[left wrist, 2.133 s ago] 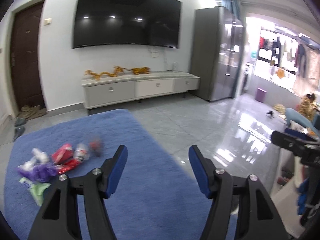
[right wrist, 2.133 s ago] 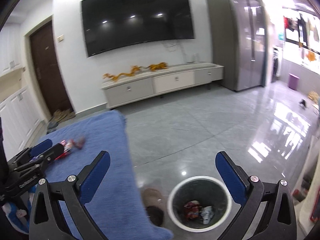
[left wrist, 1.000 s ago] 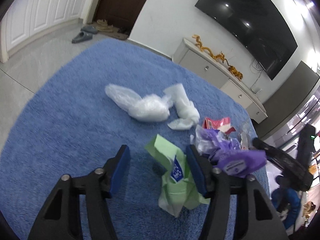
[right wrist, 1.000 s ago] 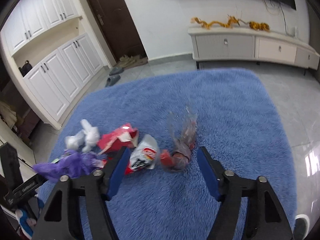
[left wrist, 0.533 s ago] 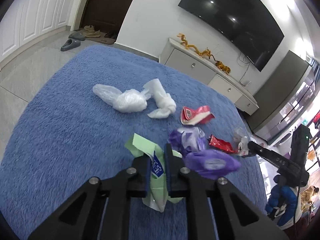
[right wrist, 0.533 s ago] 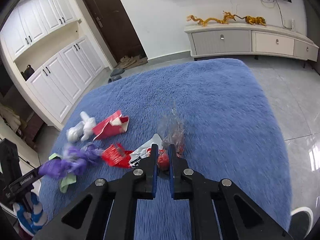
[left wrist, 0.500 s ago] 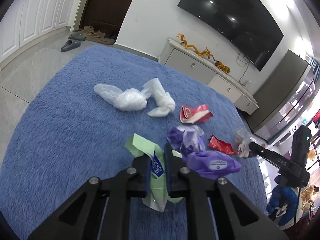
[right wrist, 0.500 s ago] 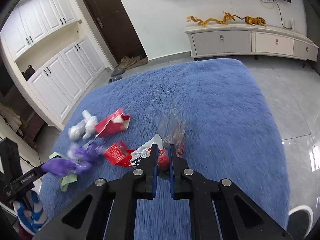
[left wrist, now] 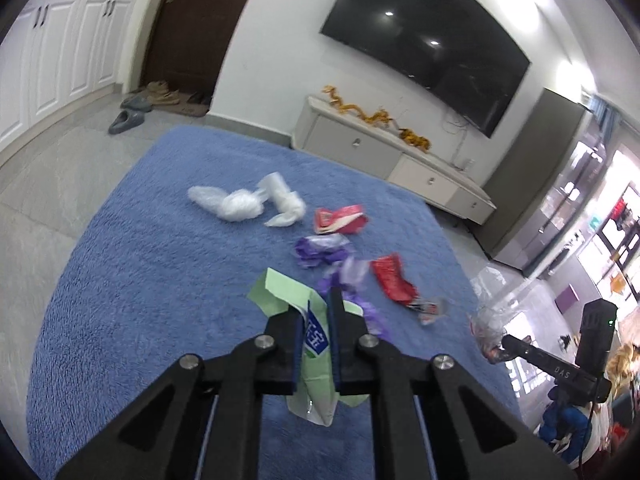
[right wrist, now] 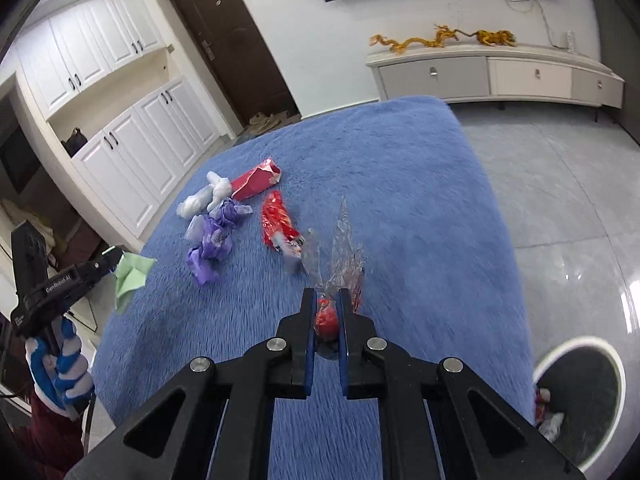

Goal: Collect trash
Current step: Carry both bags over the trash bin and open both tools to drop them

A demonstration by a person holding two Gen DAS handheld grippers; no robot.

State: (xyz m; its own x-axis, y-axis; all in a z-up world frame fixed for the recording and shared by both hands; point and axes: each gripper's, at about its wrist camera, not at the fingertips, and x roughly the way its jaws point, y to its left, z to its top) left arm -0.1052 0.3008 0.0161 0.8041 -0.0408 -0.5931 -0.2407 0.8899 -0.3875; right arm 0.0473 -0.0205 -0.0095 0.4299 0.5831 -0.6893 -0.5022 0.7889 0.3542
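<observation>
My left gripper (left wrist: 314, 322) is shut on a light green wrapper (left wrist: 280, 292) with a blue label and holds it above the blue rug (left wrist: 140, 264). The wrapper also shows in the right wrist view (right wrist: 132, 274). My right gripper (right wrist: 326, 314) is shut on a clear plastic bag (right wrist: 340, 256) with a red lump in it, lifted off the rug (right wrist: 420, 208). On the rug lie white plastic bags (left wrist: 244, 204), a red-and-white carton (left wrist: 340, 218), purple wrappers (left wrist: 324, 252) and a red wrapper (left wrist: 394, 278). A bin (right wrist: 576, 396) stands at the lower right.
A white TV cabinet (left wrist: 384, 152) stands past the rug under a wall TV (left wrist: 428, 44). White cupboards (right wrist: 120, 140) and a dark door (right wrist: 236, 48) are on the left. Grey glossy floor (right wrist: 560, 184) lies right of the rug. The bin holds some trash (right wrist: 550, 420).
Both grippers have lifted their catch off the rug. The green wrapper and the clear bag now hang clear of the pile. The purple wrapper has fallen back onto the rug.
</observation>
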